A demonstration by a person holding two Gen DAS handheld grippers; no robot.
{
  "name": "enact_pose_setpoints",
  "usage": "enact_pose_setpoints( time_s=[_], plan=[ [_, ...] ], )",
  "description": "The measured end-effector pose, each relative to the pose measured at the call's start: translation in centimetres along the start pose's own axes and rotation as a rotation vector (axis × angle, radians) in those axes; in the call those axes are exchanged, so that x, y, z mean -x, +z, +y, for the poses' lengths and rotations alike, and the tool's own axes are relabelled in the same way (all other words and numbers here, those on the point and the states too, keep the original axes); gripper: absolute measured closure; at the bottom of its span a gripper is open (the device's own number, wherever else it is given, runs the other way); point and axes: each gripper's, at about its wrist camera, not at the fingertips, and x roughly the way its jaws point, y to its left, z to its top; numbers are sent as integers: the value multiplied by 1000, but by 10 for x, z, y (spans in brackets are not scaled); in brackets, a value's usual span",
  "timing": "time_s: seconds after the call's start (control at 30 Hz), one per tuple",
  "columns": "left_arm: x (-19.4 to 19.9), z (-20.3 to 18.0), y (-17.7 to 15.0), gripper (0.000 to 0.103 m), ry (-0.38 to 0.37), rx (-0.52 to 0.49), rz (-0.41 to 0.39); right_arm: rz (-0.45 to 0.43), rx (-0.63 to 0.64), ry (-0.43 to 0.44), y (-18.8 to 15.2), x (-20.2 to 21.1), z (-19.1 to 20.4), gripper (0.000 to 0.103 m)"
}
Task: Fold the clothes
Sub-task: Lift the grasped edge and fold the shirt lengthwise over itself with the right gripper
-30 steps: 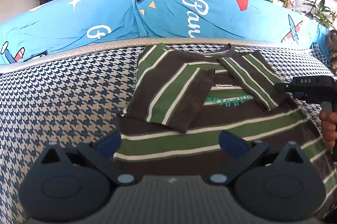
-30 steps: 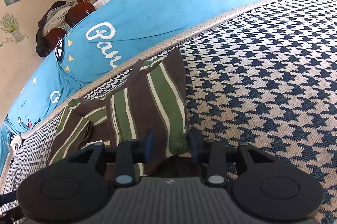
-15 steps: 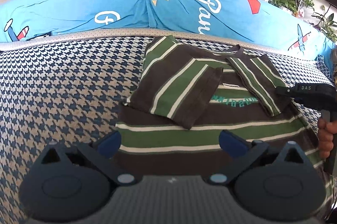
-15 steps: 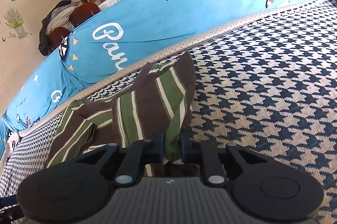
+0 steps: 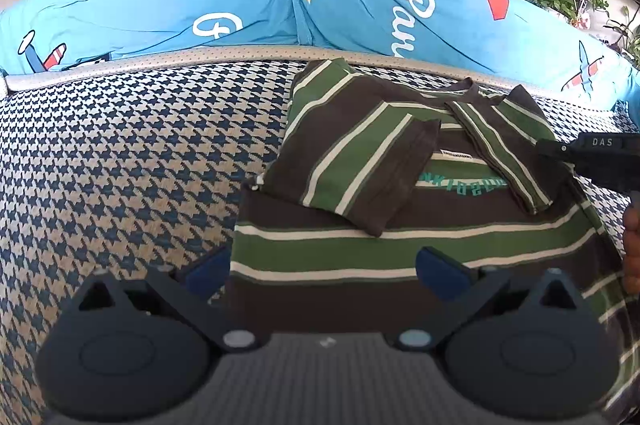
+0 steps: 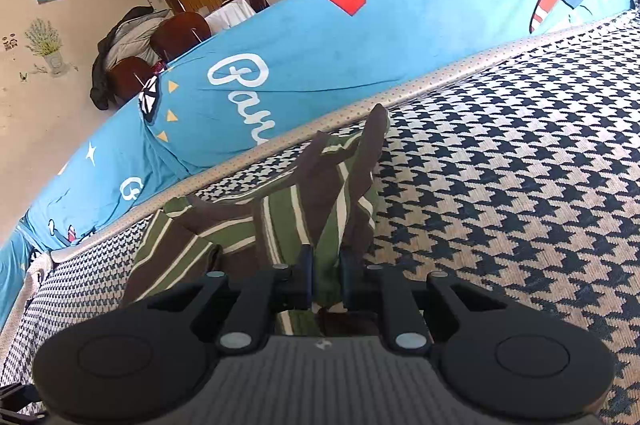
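From the left wrist camera we look down at a slant over the left gripper (image 5: 322, 269), whose blue-padded jaws stand wide with nothing pinched between them. They hover over the bottom hem of a striped T-shirt (image 5: 400, 237), brown and green with cream lines, which lies flat on the houndstooth sofa seat (image 5: 120, 165). The shirt sits right of centre in this view, its long axis running from the hem at 6 o'clock to the collar at 12 o'clock, collar toward the blue printed cushion cover (image 5: 240, 5) along the sofa back. Its left sleeve (image 5: 352, 157) is folded in over the chest, slanting toward 7 o'clock. The other sleeve (image 5: 504, 145) slants toward 5 o'clock, and at 3 o'clock the black right gripper (image 5: 560, 150) meets its outer edge, with the person's fingers (image 5: 632, 245) showing below it at the frame edge.

From the right wrist camera we see the right gripper (image 6: 325, 275) pointing gently downward, its jaws drawn narrow and clamped on a bunched fold of the T-shirt (image 6: 320, 221) at its sleeve side. The gripped cloth rises in a ridge from the jaws toward 12 o'clock, ending in a peak near the seat's pale piping (image 6: 440, 81). The rest of the shirt spreads toward 9 o'clock on the seat.
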Motion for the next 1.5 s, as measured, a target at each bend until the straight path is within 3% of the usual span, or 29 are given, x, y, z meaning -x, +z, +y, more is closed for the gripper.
enact_pose_setpoints(
  time_s=[0.23, 0.6, 0.83, 1.0, 1.33, 1.5],
  plan=[
    [4, 6, 0, 0, 10, 15, -5, 13, 3, 46, -3, -11, 26, 89],
    [20, 38, -2, 0, 62, 68, -31, 49, 74, 243, -14, -33, 107, 90],
    [28, 60, -3, 0, 91, 122, -29, 123, 160, 334, -43, -61, 157, 91],
    [30, 67, -6, 0, 91, 147, -20, 167, 187, 314, -59, -80, 175, 92],
    [31, 64, -4, 0, 86, 160, -23, 187, 185, 325, -61, -86, 174, 92],
    [27, 64, -5, 0, 97, 156, -11, 224, 196, 312, -66, -90, 174, 83]
  ],
)
